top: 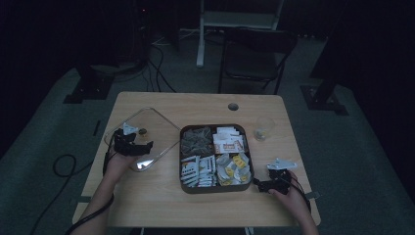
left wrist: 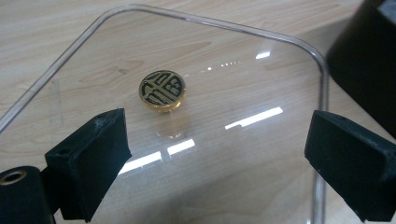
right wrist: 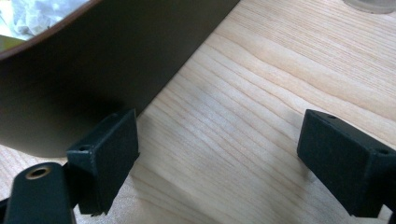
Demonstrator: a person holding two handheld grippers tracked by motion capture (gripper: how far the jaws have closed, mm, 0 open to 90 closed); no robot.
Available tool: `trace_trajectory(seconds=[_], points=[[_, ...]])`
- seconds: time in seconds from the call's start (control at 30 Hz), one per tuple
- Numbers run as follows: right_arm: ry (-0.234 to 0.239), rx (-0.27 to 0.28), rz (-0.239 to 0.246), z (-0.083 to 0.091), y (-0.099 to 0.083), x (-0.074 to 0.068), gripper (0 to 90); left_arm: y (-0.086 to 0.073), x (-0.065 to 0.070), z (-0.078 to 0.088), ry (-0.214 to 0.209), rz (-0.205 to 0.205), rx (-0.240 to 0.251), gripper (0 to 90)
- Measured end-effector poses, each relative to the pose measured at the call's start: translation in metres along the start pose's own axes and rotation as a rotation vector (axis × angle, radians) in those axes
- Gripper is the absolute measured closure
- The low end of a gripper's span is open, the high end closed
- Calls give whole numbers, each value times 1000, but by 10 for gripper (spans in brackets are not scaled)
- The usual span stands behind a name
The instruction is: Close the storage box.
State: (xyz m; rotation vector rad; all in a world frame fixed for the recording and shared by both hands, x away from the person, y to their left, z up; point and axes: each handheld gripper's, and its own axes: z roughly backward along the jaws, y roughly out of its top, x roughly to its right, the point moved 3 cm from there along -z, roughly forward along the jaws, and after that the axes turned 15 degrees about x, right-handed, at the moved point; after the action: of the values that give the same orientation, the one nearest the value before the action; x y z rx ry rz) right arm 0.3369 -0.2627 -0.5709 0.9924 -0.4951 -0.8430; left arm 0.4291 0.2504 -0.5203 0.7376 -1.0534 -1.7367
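Observation:
A clear lid [top: 159, 129] with rounded corners lies flat on the left part of the wooden table [top: 195, 105]. A round gold knob [top: 142, 131] with a dark pattern stands at its centre. My left gripper [top: 138, 142] hovers over the lid, open. In the left gripper view the knob [left wrist: 162, 90] sits just beyond the jaws, left of the middle, with nothing between the pads of the left gripper [left wrist: 217, 140]. A brown box [top: 215, 188] with four compartments of sachets stands mid-table. My right gripper [top: 268, 182] rests open by its near right corner, the right gripper [right wrist: 217, 140] holding nothing beside the box wall [right wrist: 93, 70].
A small clear glass [top: 263, 128] stands to the right of the box, toward the far edge. A round cable hole [top: 233, 106] is in the tabletop at the back. A dark chair [top: 257, 54] stands behind the table. Bare wood lies along the near edge.

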Motion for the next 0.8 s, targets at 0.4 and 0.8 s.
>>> trace_trajectory(seconds=[0.4, 0.8], points=[[0, 0, 0, 0, 0, 0, 121, -2, -21, -23, 56, 48, -9, 327], [-1, 0, -1, 0, 0, 0, 122, -5, -20, -42, 76, 42, -2, 454]])
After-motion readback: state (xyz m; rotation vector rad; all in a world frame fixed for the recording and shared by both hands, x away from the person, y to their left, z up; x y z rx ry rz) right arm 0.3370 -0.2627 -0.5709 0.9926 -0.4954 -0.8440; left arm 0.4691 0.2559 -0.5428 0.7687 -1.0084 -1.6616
